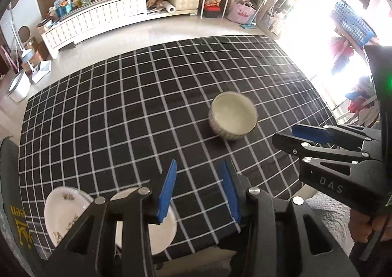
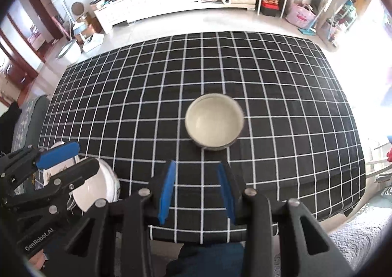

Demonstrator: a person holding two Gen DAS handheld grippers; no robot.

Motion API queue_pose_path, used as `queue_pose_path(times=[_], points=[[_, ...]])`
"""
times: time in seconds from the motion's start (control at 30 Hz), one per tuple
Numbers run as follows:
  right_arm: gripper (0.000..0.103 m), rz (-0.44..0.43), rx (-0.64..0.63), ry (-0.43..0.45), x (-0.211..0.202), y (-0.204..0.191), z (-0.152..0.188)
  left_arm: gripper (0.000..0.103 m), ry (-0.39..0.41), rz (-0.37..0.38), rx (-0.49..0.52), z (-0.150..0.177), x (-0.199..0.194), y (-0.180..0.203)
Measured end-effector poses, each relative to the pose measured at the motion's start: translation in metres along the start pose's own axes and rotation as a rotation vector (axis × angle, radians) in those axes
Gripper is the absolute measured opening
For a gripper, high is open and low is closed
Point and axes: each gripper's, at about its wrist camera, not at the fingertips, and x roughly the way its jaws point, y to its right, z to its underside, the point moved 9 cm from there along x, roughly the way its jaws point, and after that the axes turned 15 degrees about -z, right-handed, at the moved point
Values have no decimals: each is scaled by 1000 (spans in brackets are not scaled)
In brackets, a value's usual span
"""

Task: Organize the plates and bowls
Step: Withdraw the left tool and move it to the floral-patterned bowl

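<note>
**Bowl in the Middle, Plates at the Near Left Corner**

On a table [image 2: 294,105] with a black cloth and white check lines: one white bowl [image 2: 214,122], right side up, out near the middle, a bit toward the right edge. Nothing inside it. Patterned on the outside, though too blurry to tell what kind.

At the near left corner: two white plates. One flowered plate [image 1: 61,215] right by the left edge, and a plain plate [image 1: 161,235] just beside it, partly hidden by black gripper parts. Touching or overlapping? Maybe, but hard to tell.

Left gripper [image 1: 199,191]: up over the near edge, blue pads partly open, nothing between them, only the cloth below.

Right gripper [image 2: 196,191]: also up over the near edge, pointing toward the bowl but well apart from it. Blue pads partly open, nothing held.

Behind the table: a pale floor and a long white cabinet [image 2: 152,5] with lots of stuff on top.
</note>
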Motion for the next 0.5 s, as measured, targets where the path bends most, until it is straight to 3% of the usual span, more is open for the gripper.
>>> queue_pose_path(times=[0.27, 0.5], points=[[41, 4, 67, -11, 11, 46, -24, 36, -36, 11, 22, -35, 33, 33], [41, -29, 138, -74, 40, 80, -38, 36, -134, 26, 14, -52, 85, 53]])
